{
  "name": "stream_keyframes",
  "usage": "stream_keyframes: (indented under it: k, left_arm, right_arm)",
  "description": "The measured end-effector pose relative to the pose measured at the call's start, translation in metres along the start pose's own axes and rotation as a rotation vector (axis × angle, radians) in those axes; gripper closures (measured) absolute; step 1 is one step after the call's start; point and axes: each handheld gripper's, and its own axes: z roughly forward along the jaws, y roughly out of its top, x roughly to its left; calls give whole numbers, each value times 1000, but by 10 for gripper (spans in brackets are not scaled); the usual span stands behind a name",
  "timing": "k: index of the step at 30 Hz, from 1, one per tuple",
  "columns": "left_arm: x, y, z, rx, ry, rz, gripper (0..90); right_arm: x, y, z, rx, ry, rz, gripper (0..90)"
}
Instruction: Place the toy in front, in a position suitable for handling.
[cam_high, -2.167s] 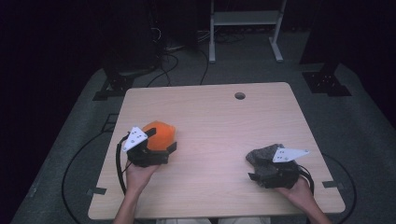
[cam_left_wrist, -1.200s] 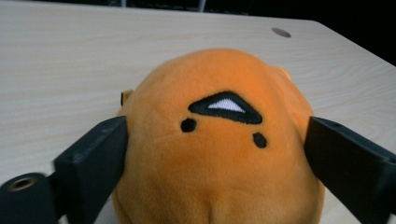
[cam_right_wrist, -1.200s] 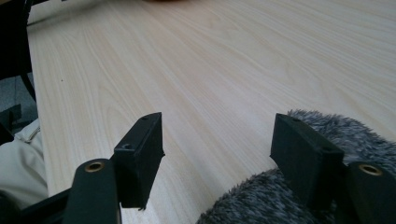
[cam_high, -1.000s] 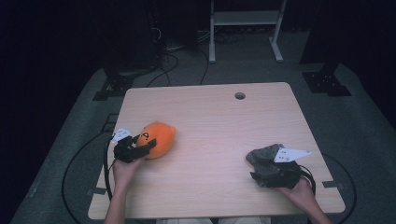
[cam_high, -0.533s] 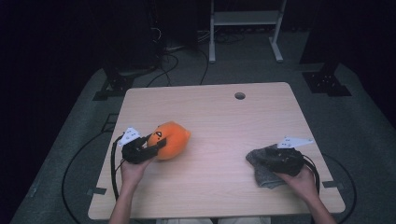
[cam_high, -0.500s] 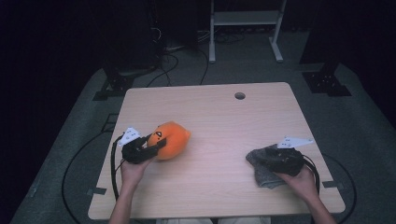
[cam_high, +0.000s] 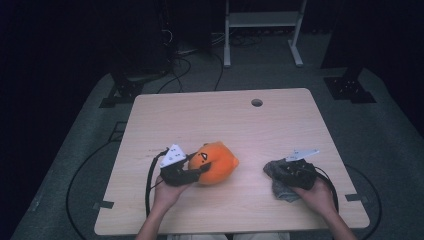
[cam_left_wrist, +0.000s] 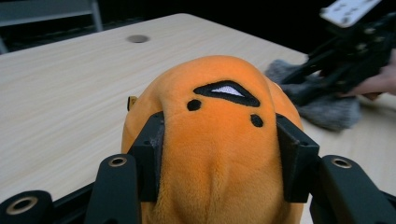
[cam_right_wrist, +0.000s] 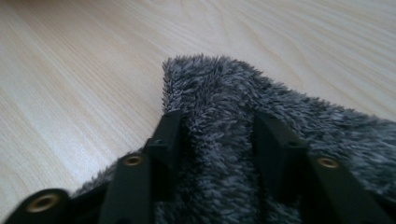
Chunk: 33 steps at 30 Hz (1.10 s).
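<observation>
Orange plush toy (cam_left_wrist: 219, 140) squeezed between left tongs (cam_left_wrist: 219, 163) — off-table.

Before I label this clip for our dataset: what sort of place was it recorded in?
Probably a lab or recording studio, not a home. A bare light wooden table with a round cable hole stands on grey carpet against dark surroundings, with loose black cables and a white metal stand behind it.

The left gripper (cam_high: 196, 170) has closed on the orange plush (cam_high: 215, 162) and carried it from near the left edge of the table (cam_high: 210, 115) toward the middle, closer to the grey cloth (cam_high: 281, 184). The right gripper (cam_high: 272, 172) has come down on this cloth, and its jaws have just been closing, with a fold between them.
</observation>
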Motion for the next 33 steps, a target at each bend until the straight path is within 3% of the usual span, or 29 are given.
stream_keyframes:
  k: [1, 2, 3, 5, 10, 13, 14, 15, 16, 17, 18, 19, 20, 21, 23, 25, 27, 31, 33]
  left_arm:
    - [-10, 0, 9, 10, -30, 10, 453]
    - [-10, 0, 9, 10, -30, 10, 452]
    - [-20, -1, 18, 26, -54, 26, 451]
    - [-27, -2, 26, 38, -72, 35, 449]
    - [-37, -9, 40, 53, -76, 37, 441]
    - [-37, -9, 39, 70, -73, 45, 381]
    - [-37, -9, 39, 70, -73, 45, 336]
    - [-37, -12, 38, 87, -106, 49, 305]
    - [-37, -12, 36, 94, -119, 62, 270]
    - [-37, -12, 34, 96, -142, 56, 212]
    - [-37, -12, 34, 96, -142, 56, 156]
    - [-35, -11, 30, 95, -161, 38, 106]
    - [-35, -11, 30, 95, -161, 38, 73]
    - [-33, -11, 25, 95, -144, 19, 62]
    - [-31, -13, 23, 100, -130, 21, 98]
    - [-31, -17, 23, 125, -102, 66, 208]
    - [-29, -18, 24, 140, -99, 91, 282]
    - [-26, -20, 27, 129, -113, 65, 316]
    - [-27, -20, 28, 125, -118, 82, 320]
  right_arm:
    - [0, -2, -1, -4, -1, 6, 667]
    - [0, -2, -1, -4, -1, 6, 667]
    - [-2, -3, -3, 5, 12, 19, 735]
    - [-5, -4, -5, 13, 25, 34, 773]
    - [-16, -9, -16, 18, 11, 83, 796]
    - [-17, -9, -32, -56, 32, 95, 798]
    - [-17, -9, -32, -56, 32, 95, 798]
    - [-9, -4, -45, -135, 88, 80, 797]
    - [-2, -1, -50, -178, 122, 57, 797]
    - [7, 2, -55, -208, 147, 28, 797]
    - [7, 2, -55, -208, 147, 28, 797]
    - [31, 12, -58, -274, 207, -41, 796]
    - [31, 12, -58, -274, 207, -41, 796]
    - [54, 23, -55, -296, 221, -109, 795]
    - [71, 31, -48, -304, 239, -155, 795]
    - [86, 38, -39, -294, 244, -189, 795]
    - [90, 40, -29, -270, 227, -218, 796]
    - [75, 31, -25, -240, 195, -161, 797]
    - [64, 25, -24, -216, 168, -133, 797]
